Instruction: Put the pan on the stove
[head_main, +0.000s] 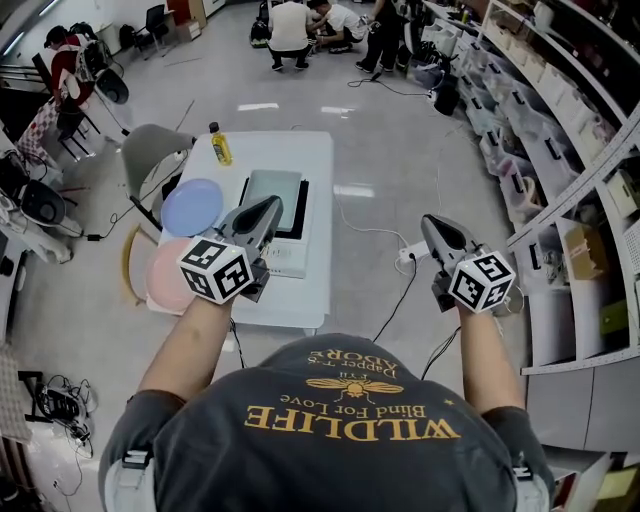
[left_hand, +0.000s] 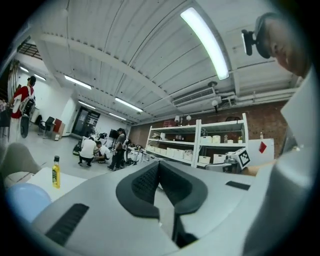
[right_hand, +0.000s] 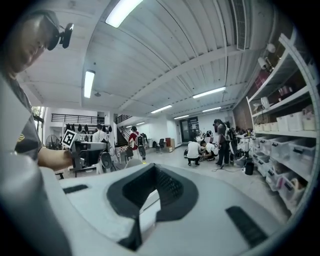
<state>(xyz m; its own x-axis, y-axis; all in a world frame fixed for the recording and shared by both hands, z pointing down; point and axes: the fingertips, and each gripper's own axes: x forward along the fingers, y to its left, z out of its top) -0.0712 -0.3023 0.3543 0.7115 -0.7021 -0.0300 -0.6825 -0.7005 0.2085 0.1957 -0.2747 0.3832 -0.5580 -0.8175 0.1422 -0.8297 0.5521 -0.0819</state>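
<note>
The stove, a flat grey-topped plate in a black frame, lies in the middle of the white table. I cannot pick out a pan in any view. My left gripper is held in the air above the table's near half, jaws shut with nothing between them. My right gripper hovers over the floor to the right of the table, also shut and empty. Both point forward, away from the person.
A blue plate and a pink plate sit at the table's left side, with a yellow bottle at its far left corner. A grey chair stands to the left. Cables and a power strip lie on the floor, shelves line the right, and people crouch far back.
</note>
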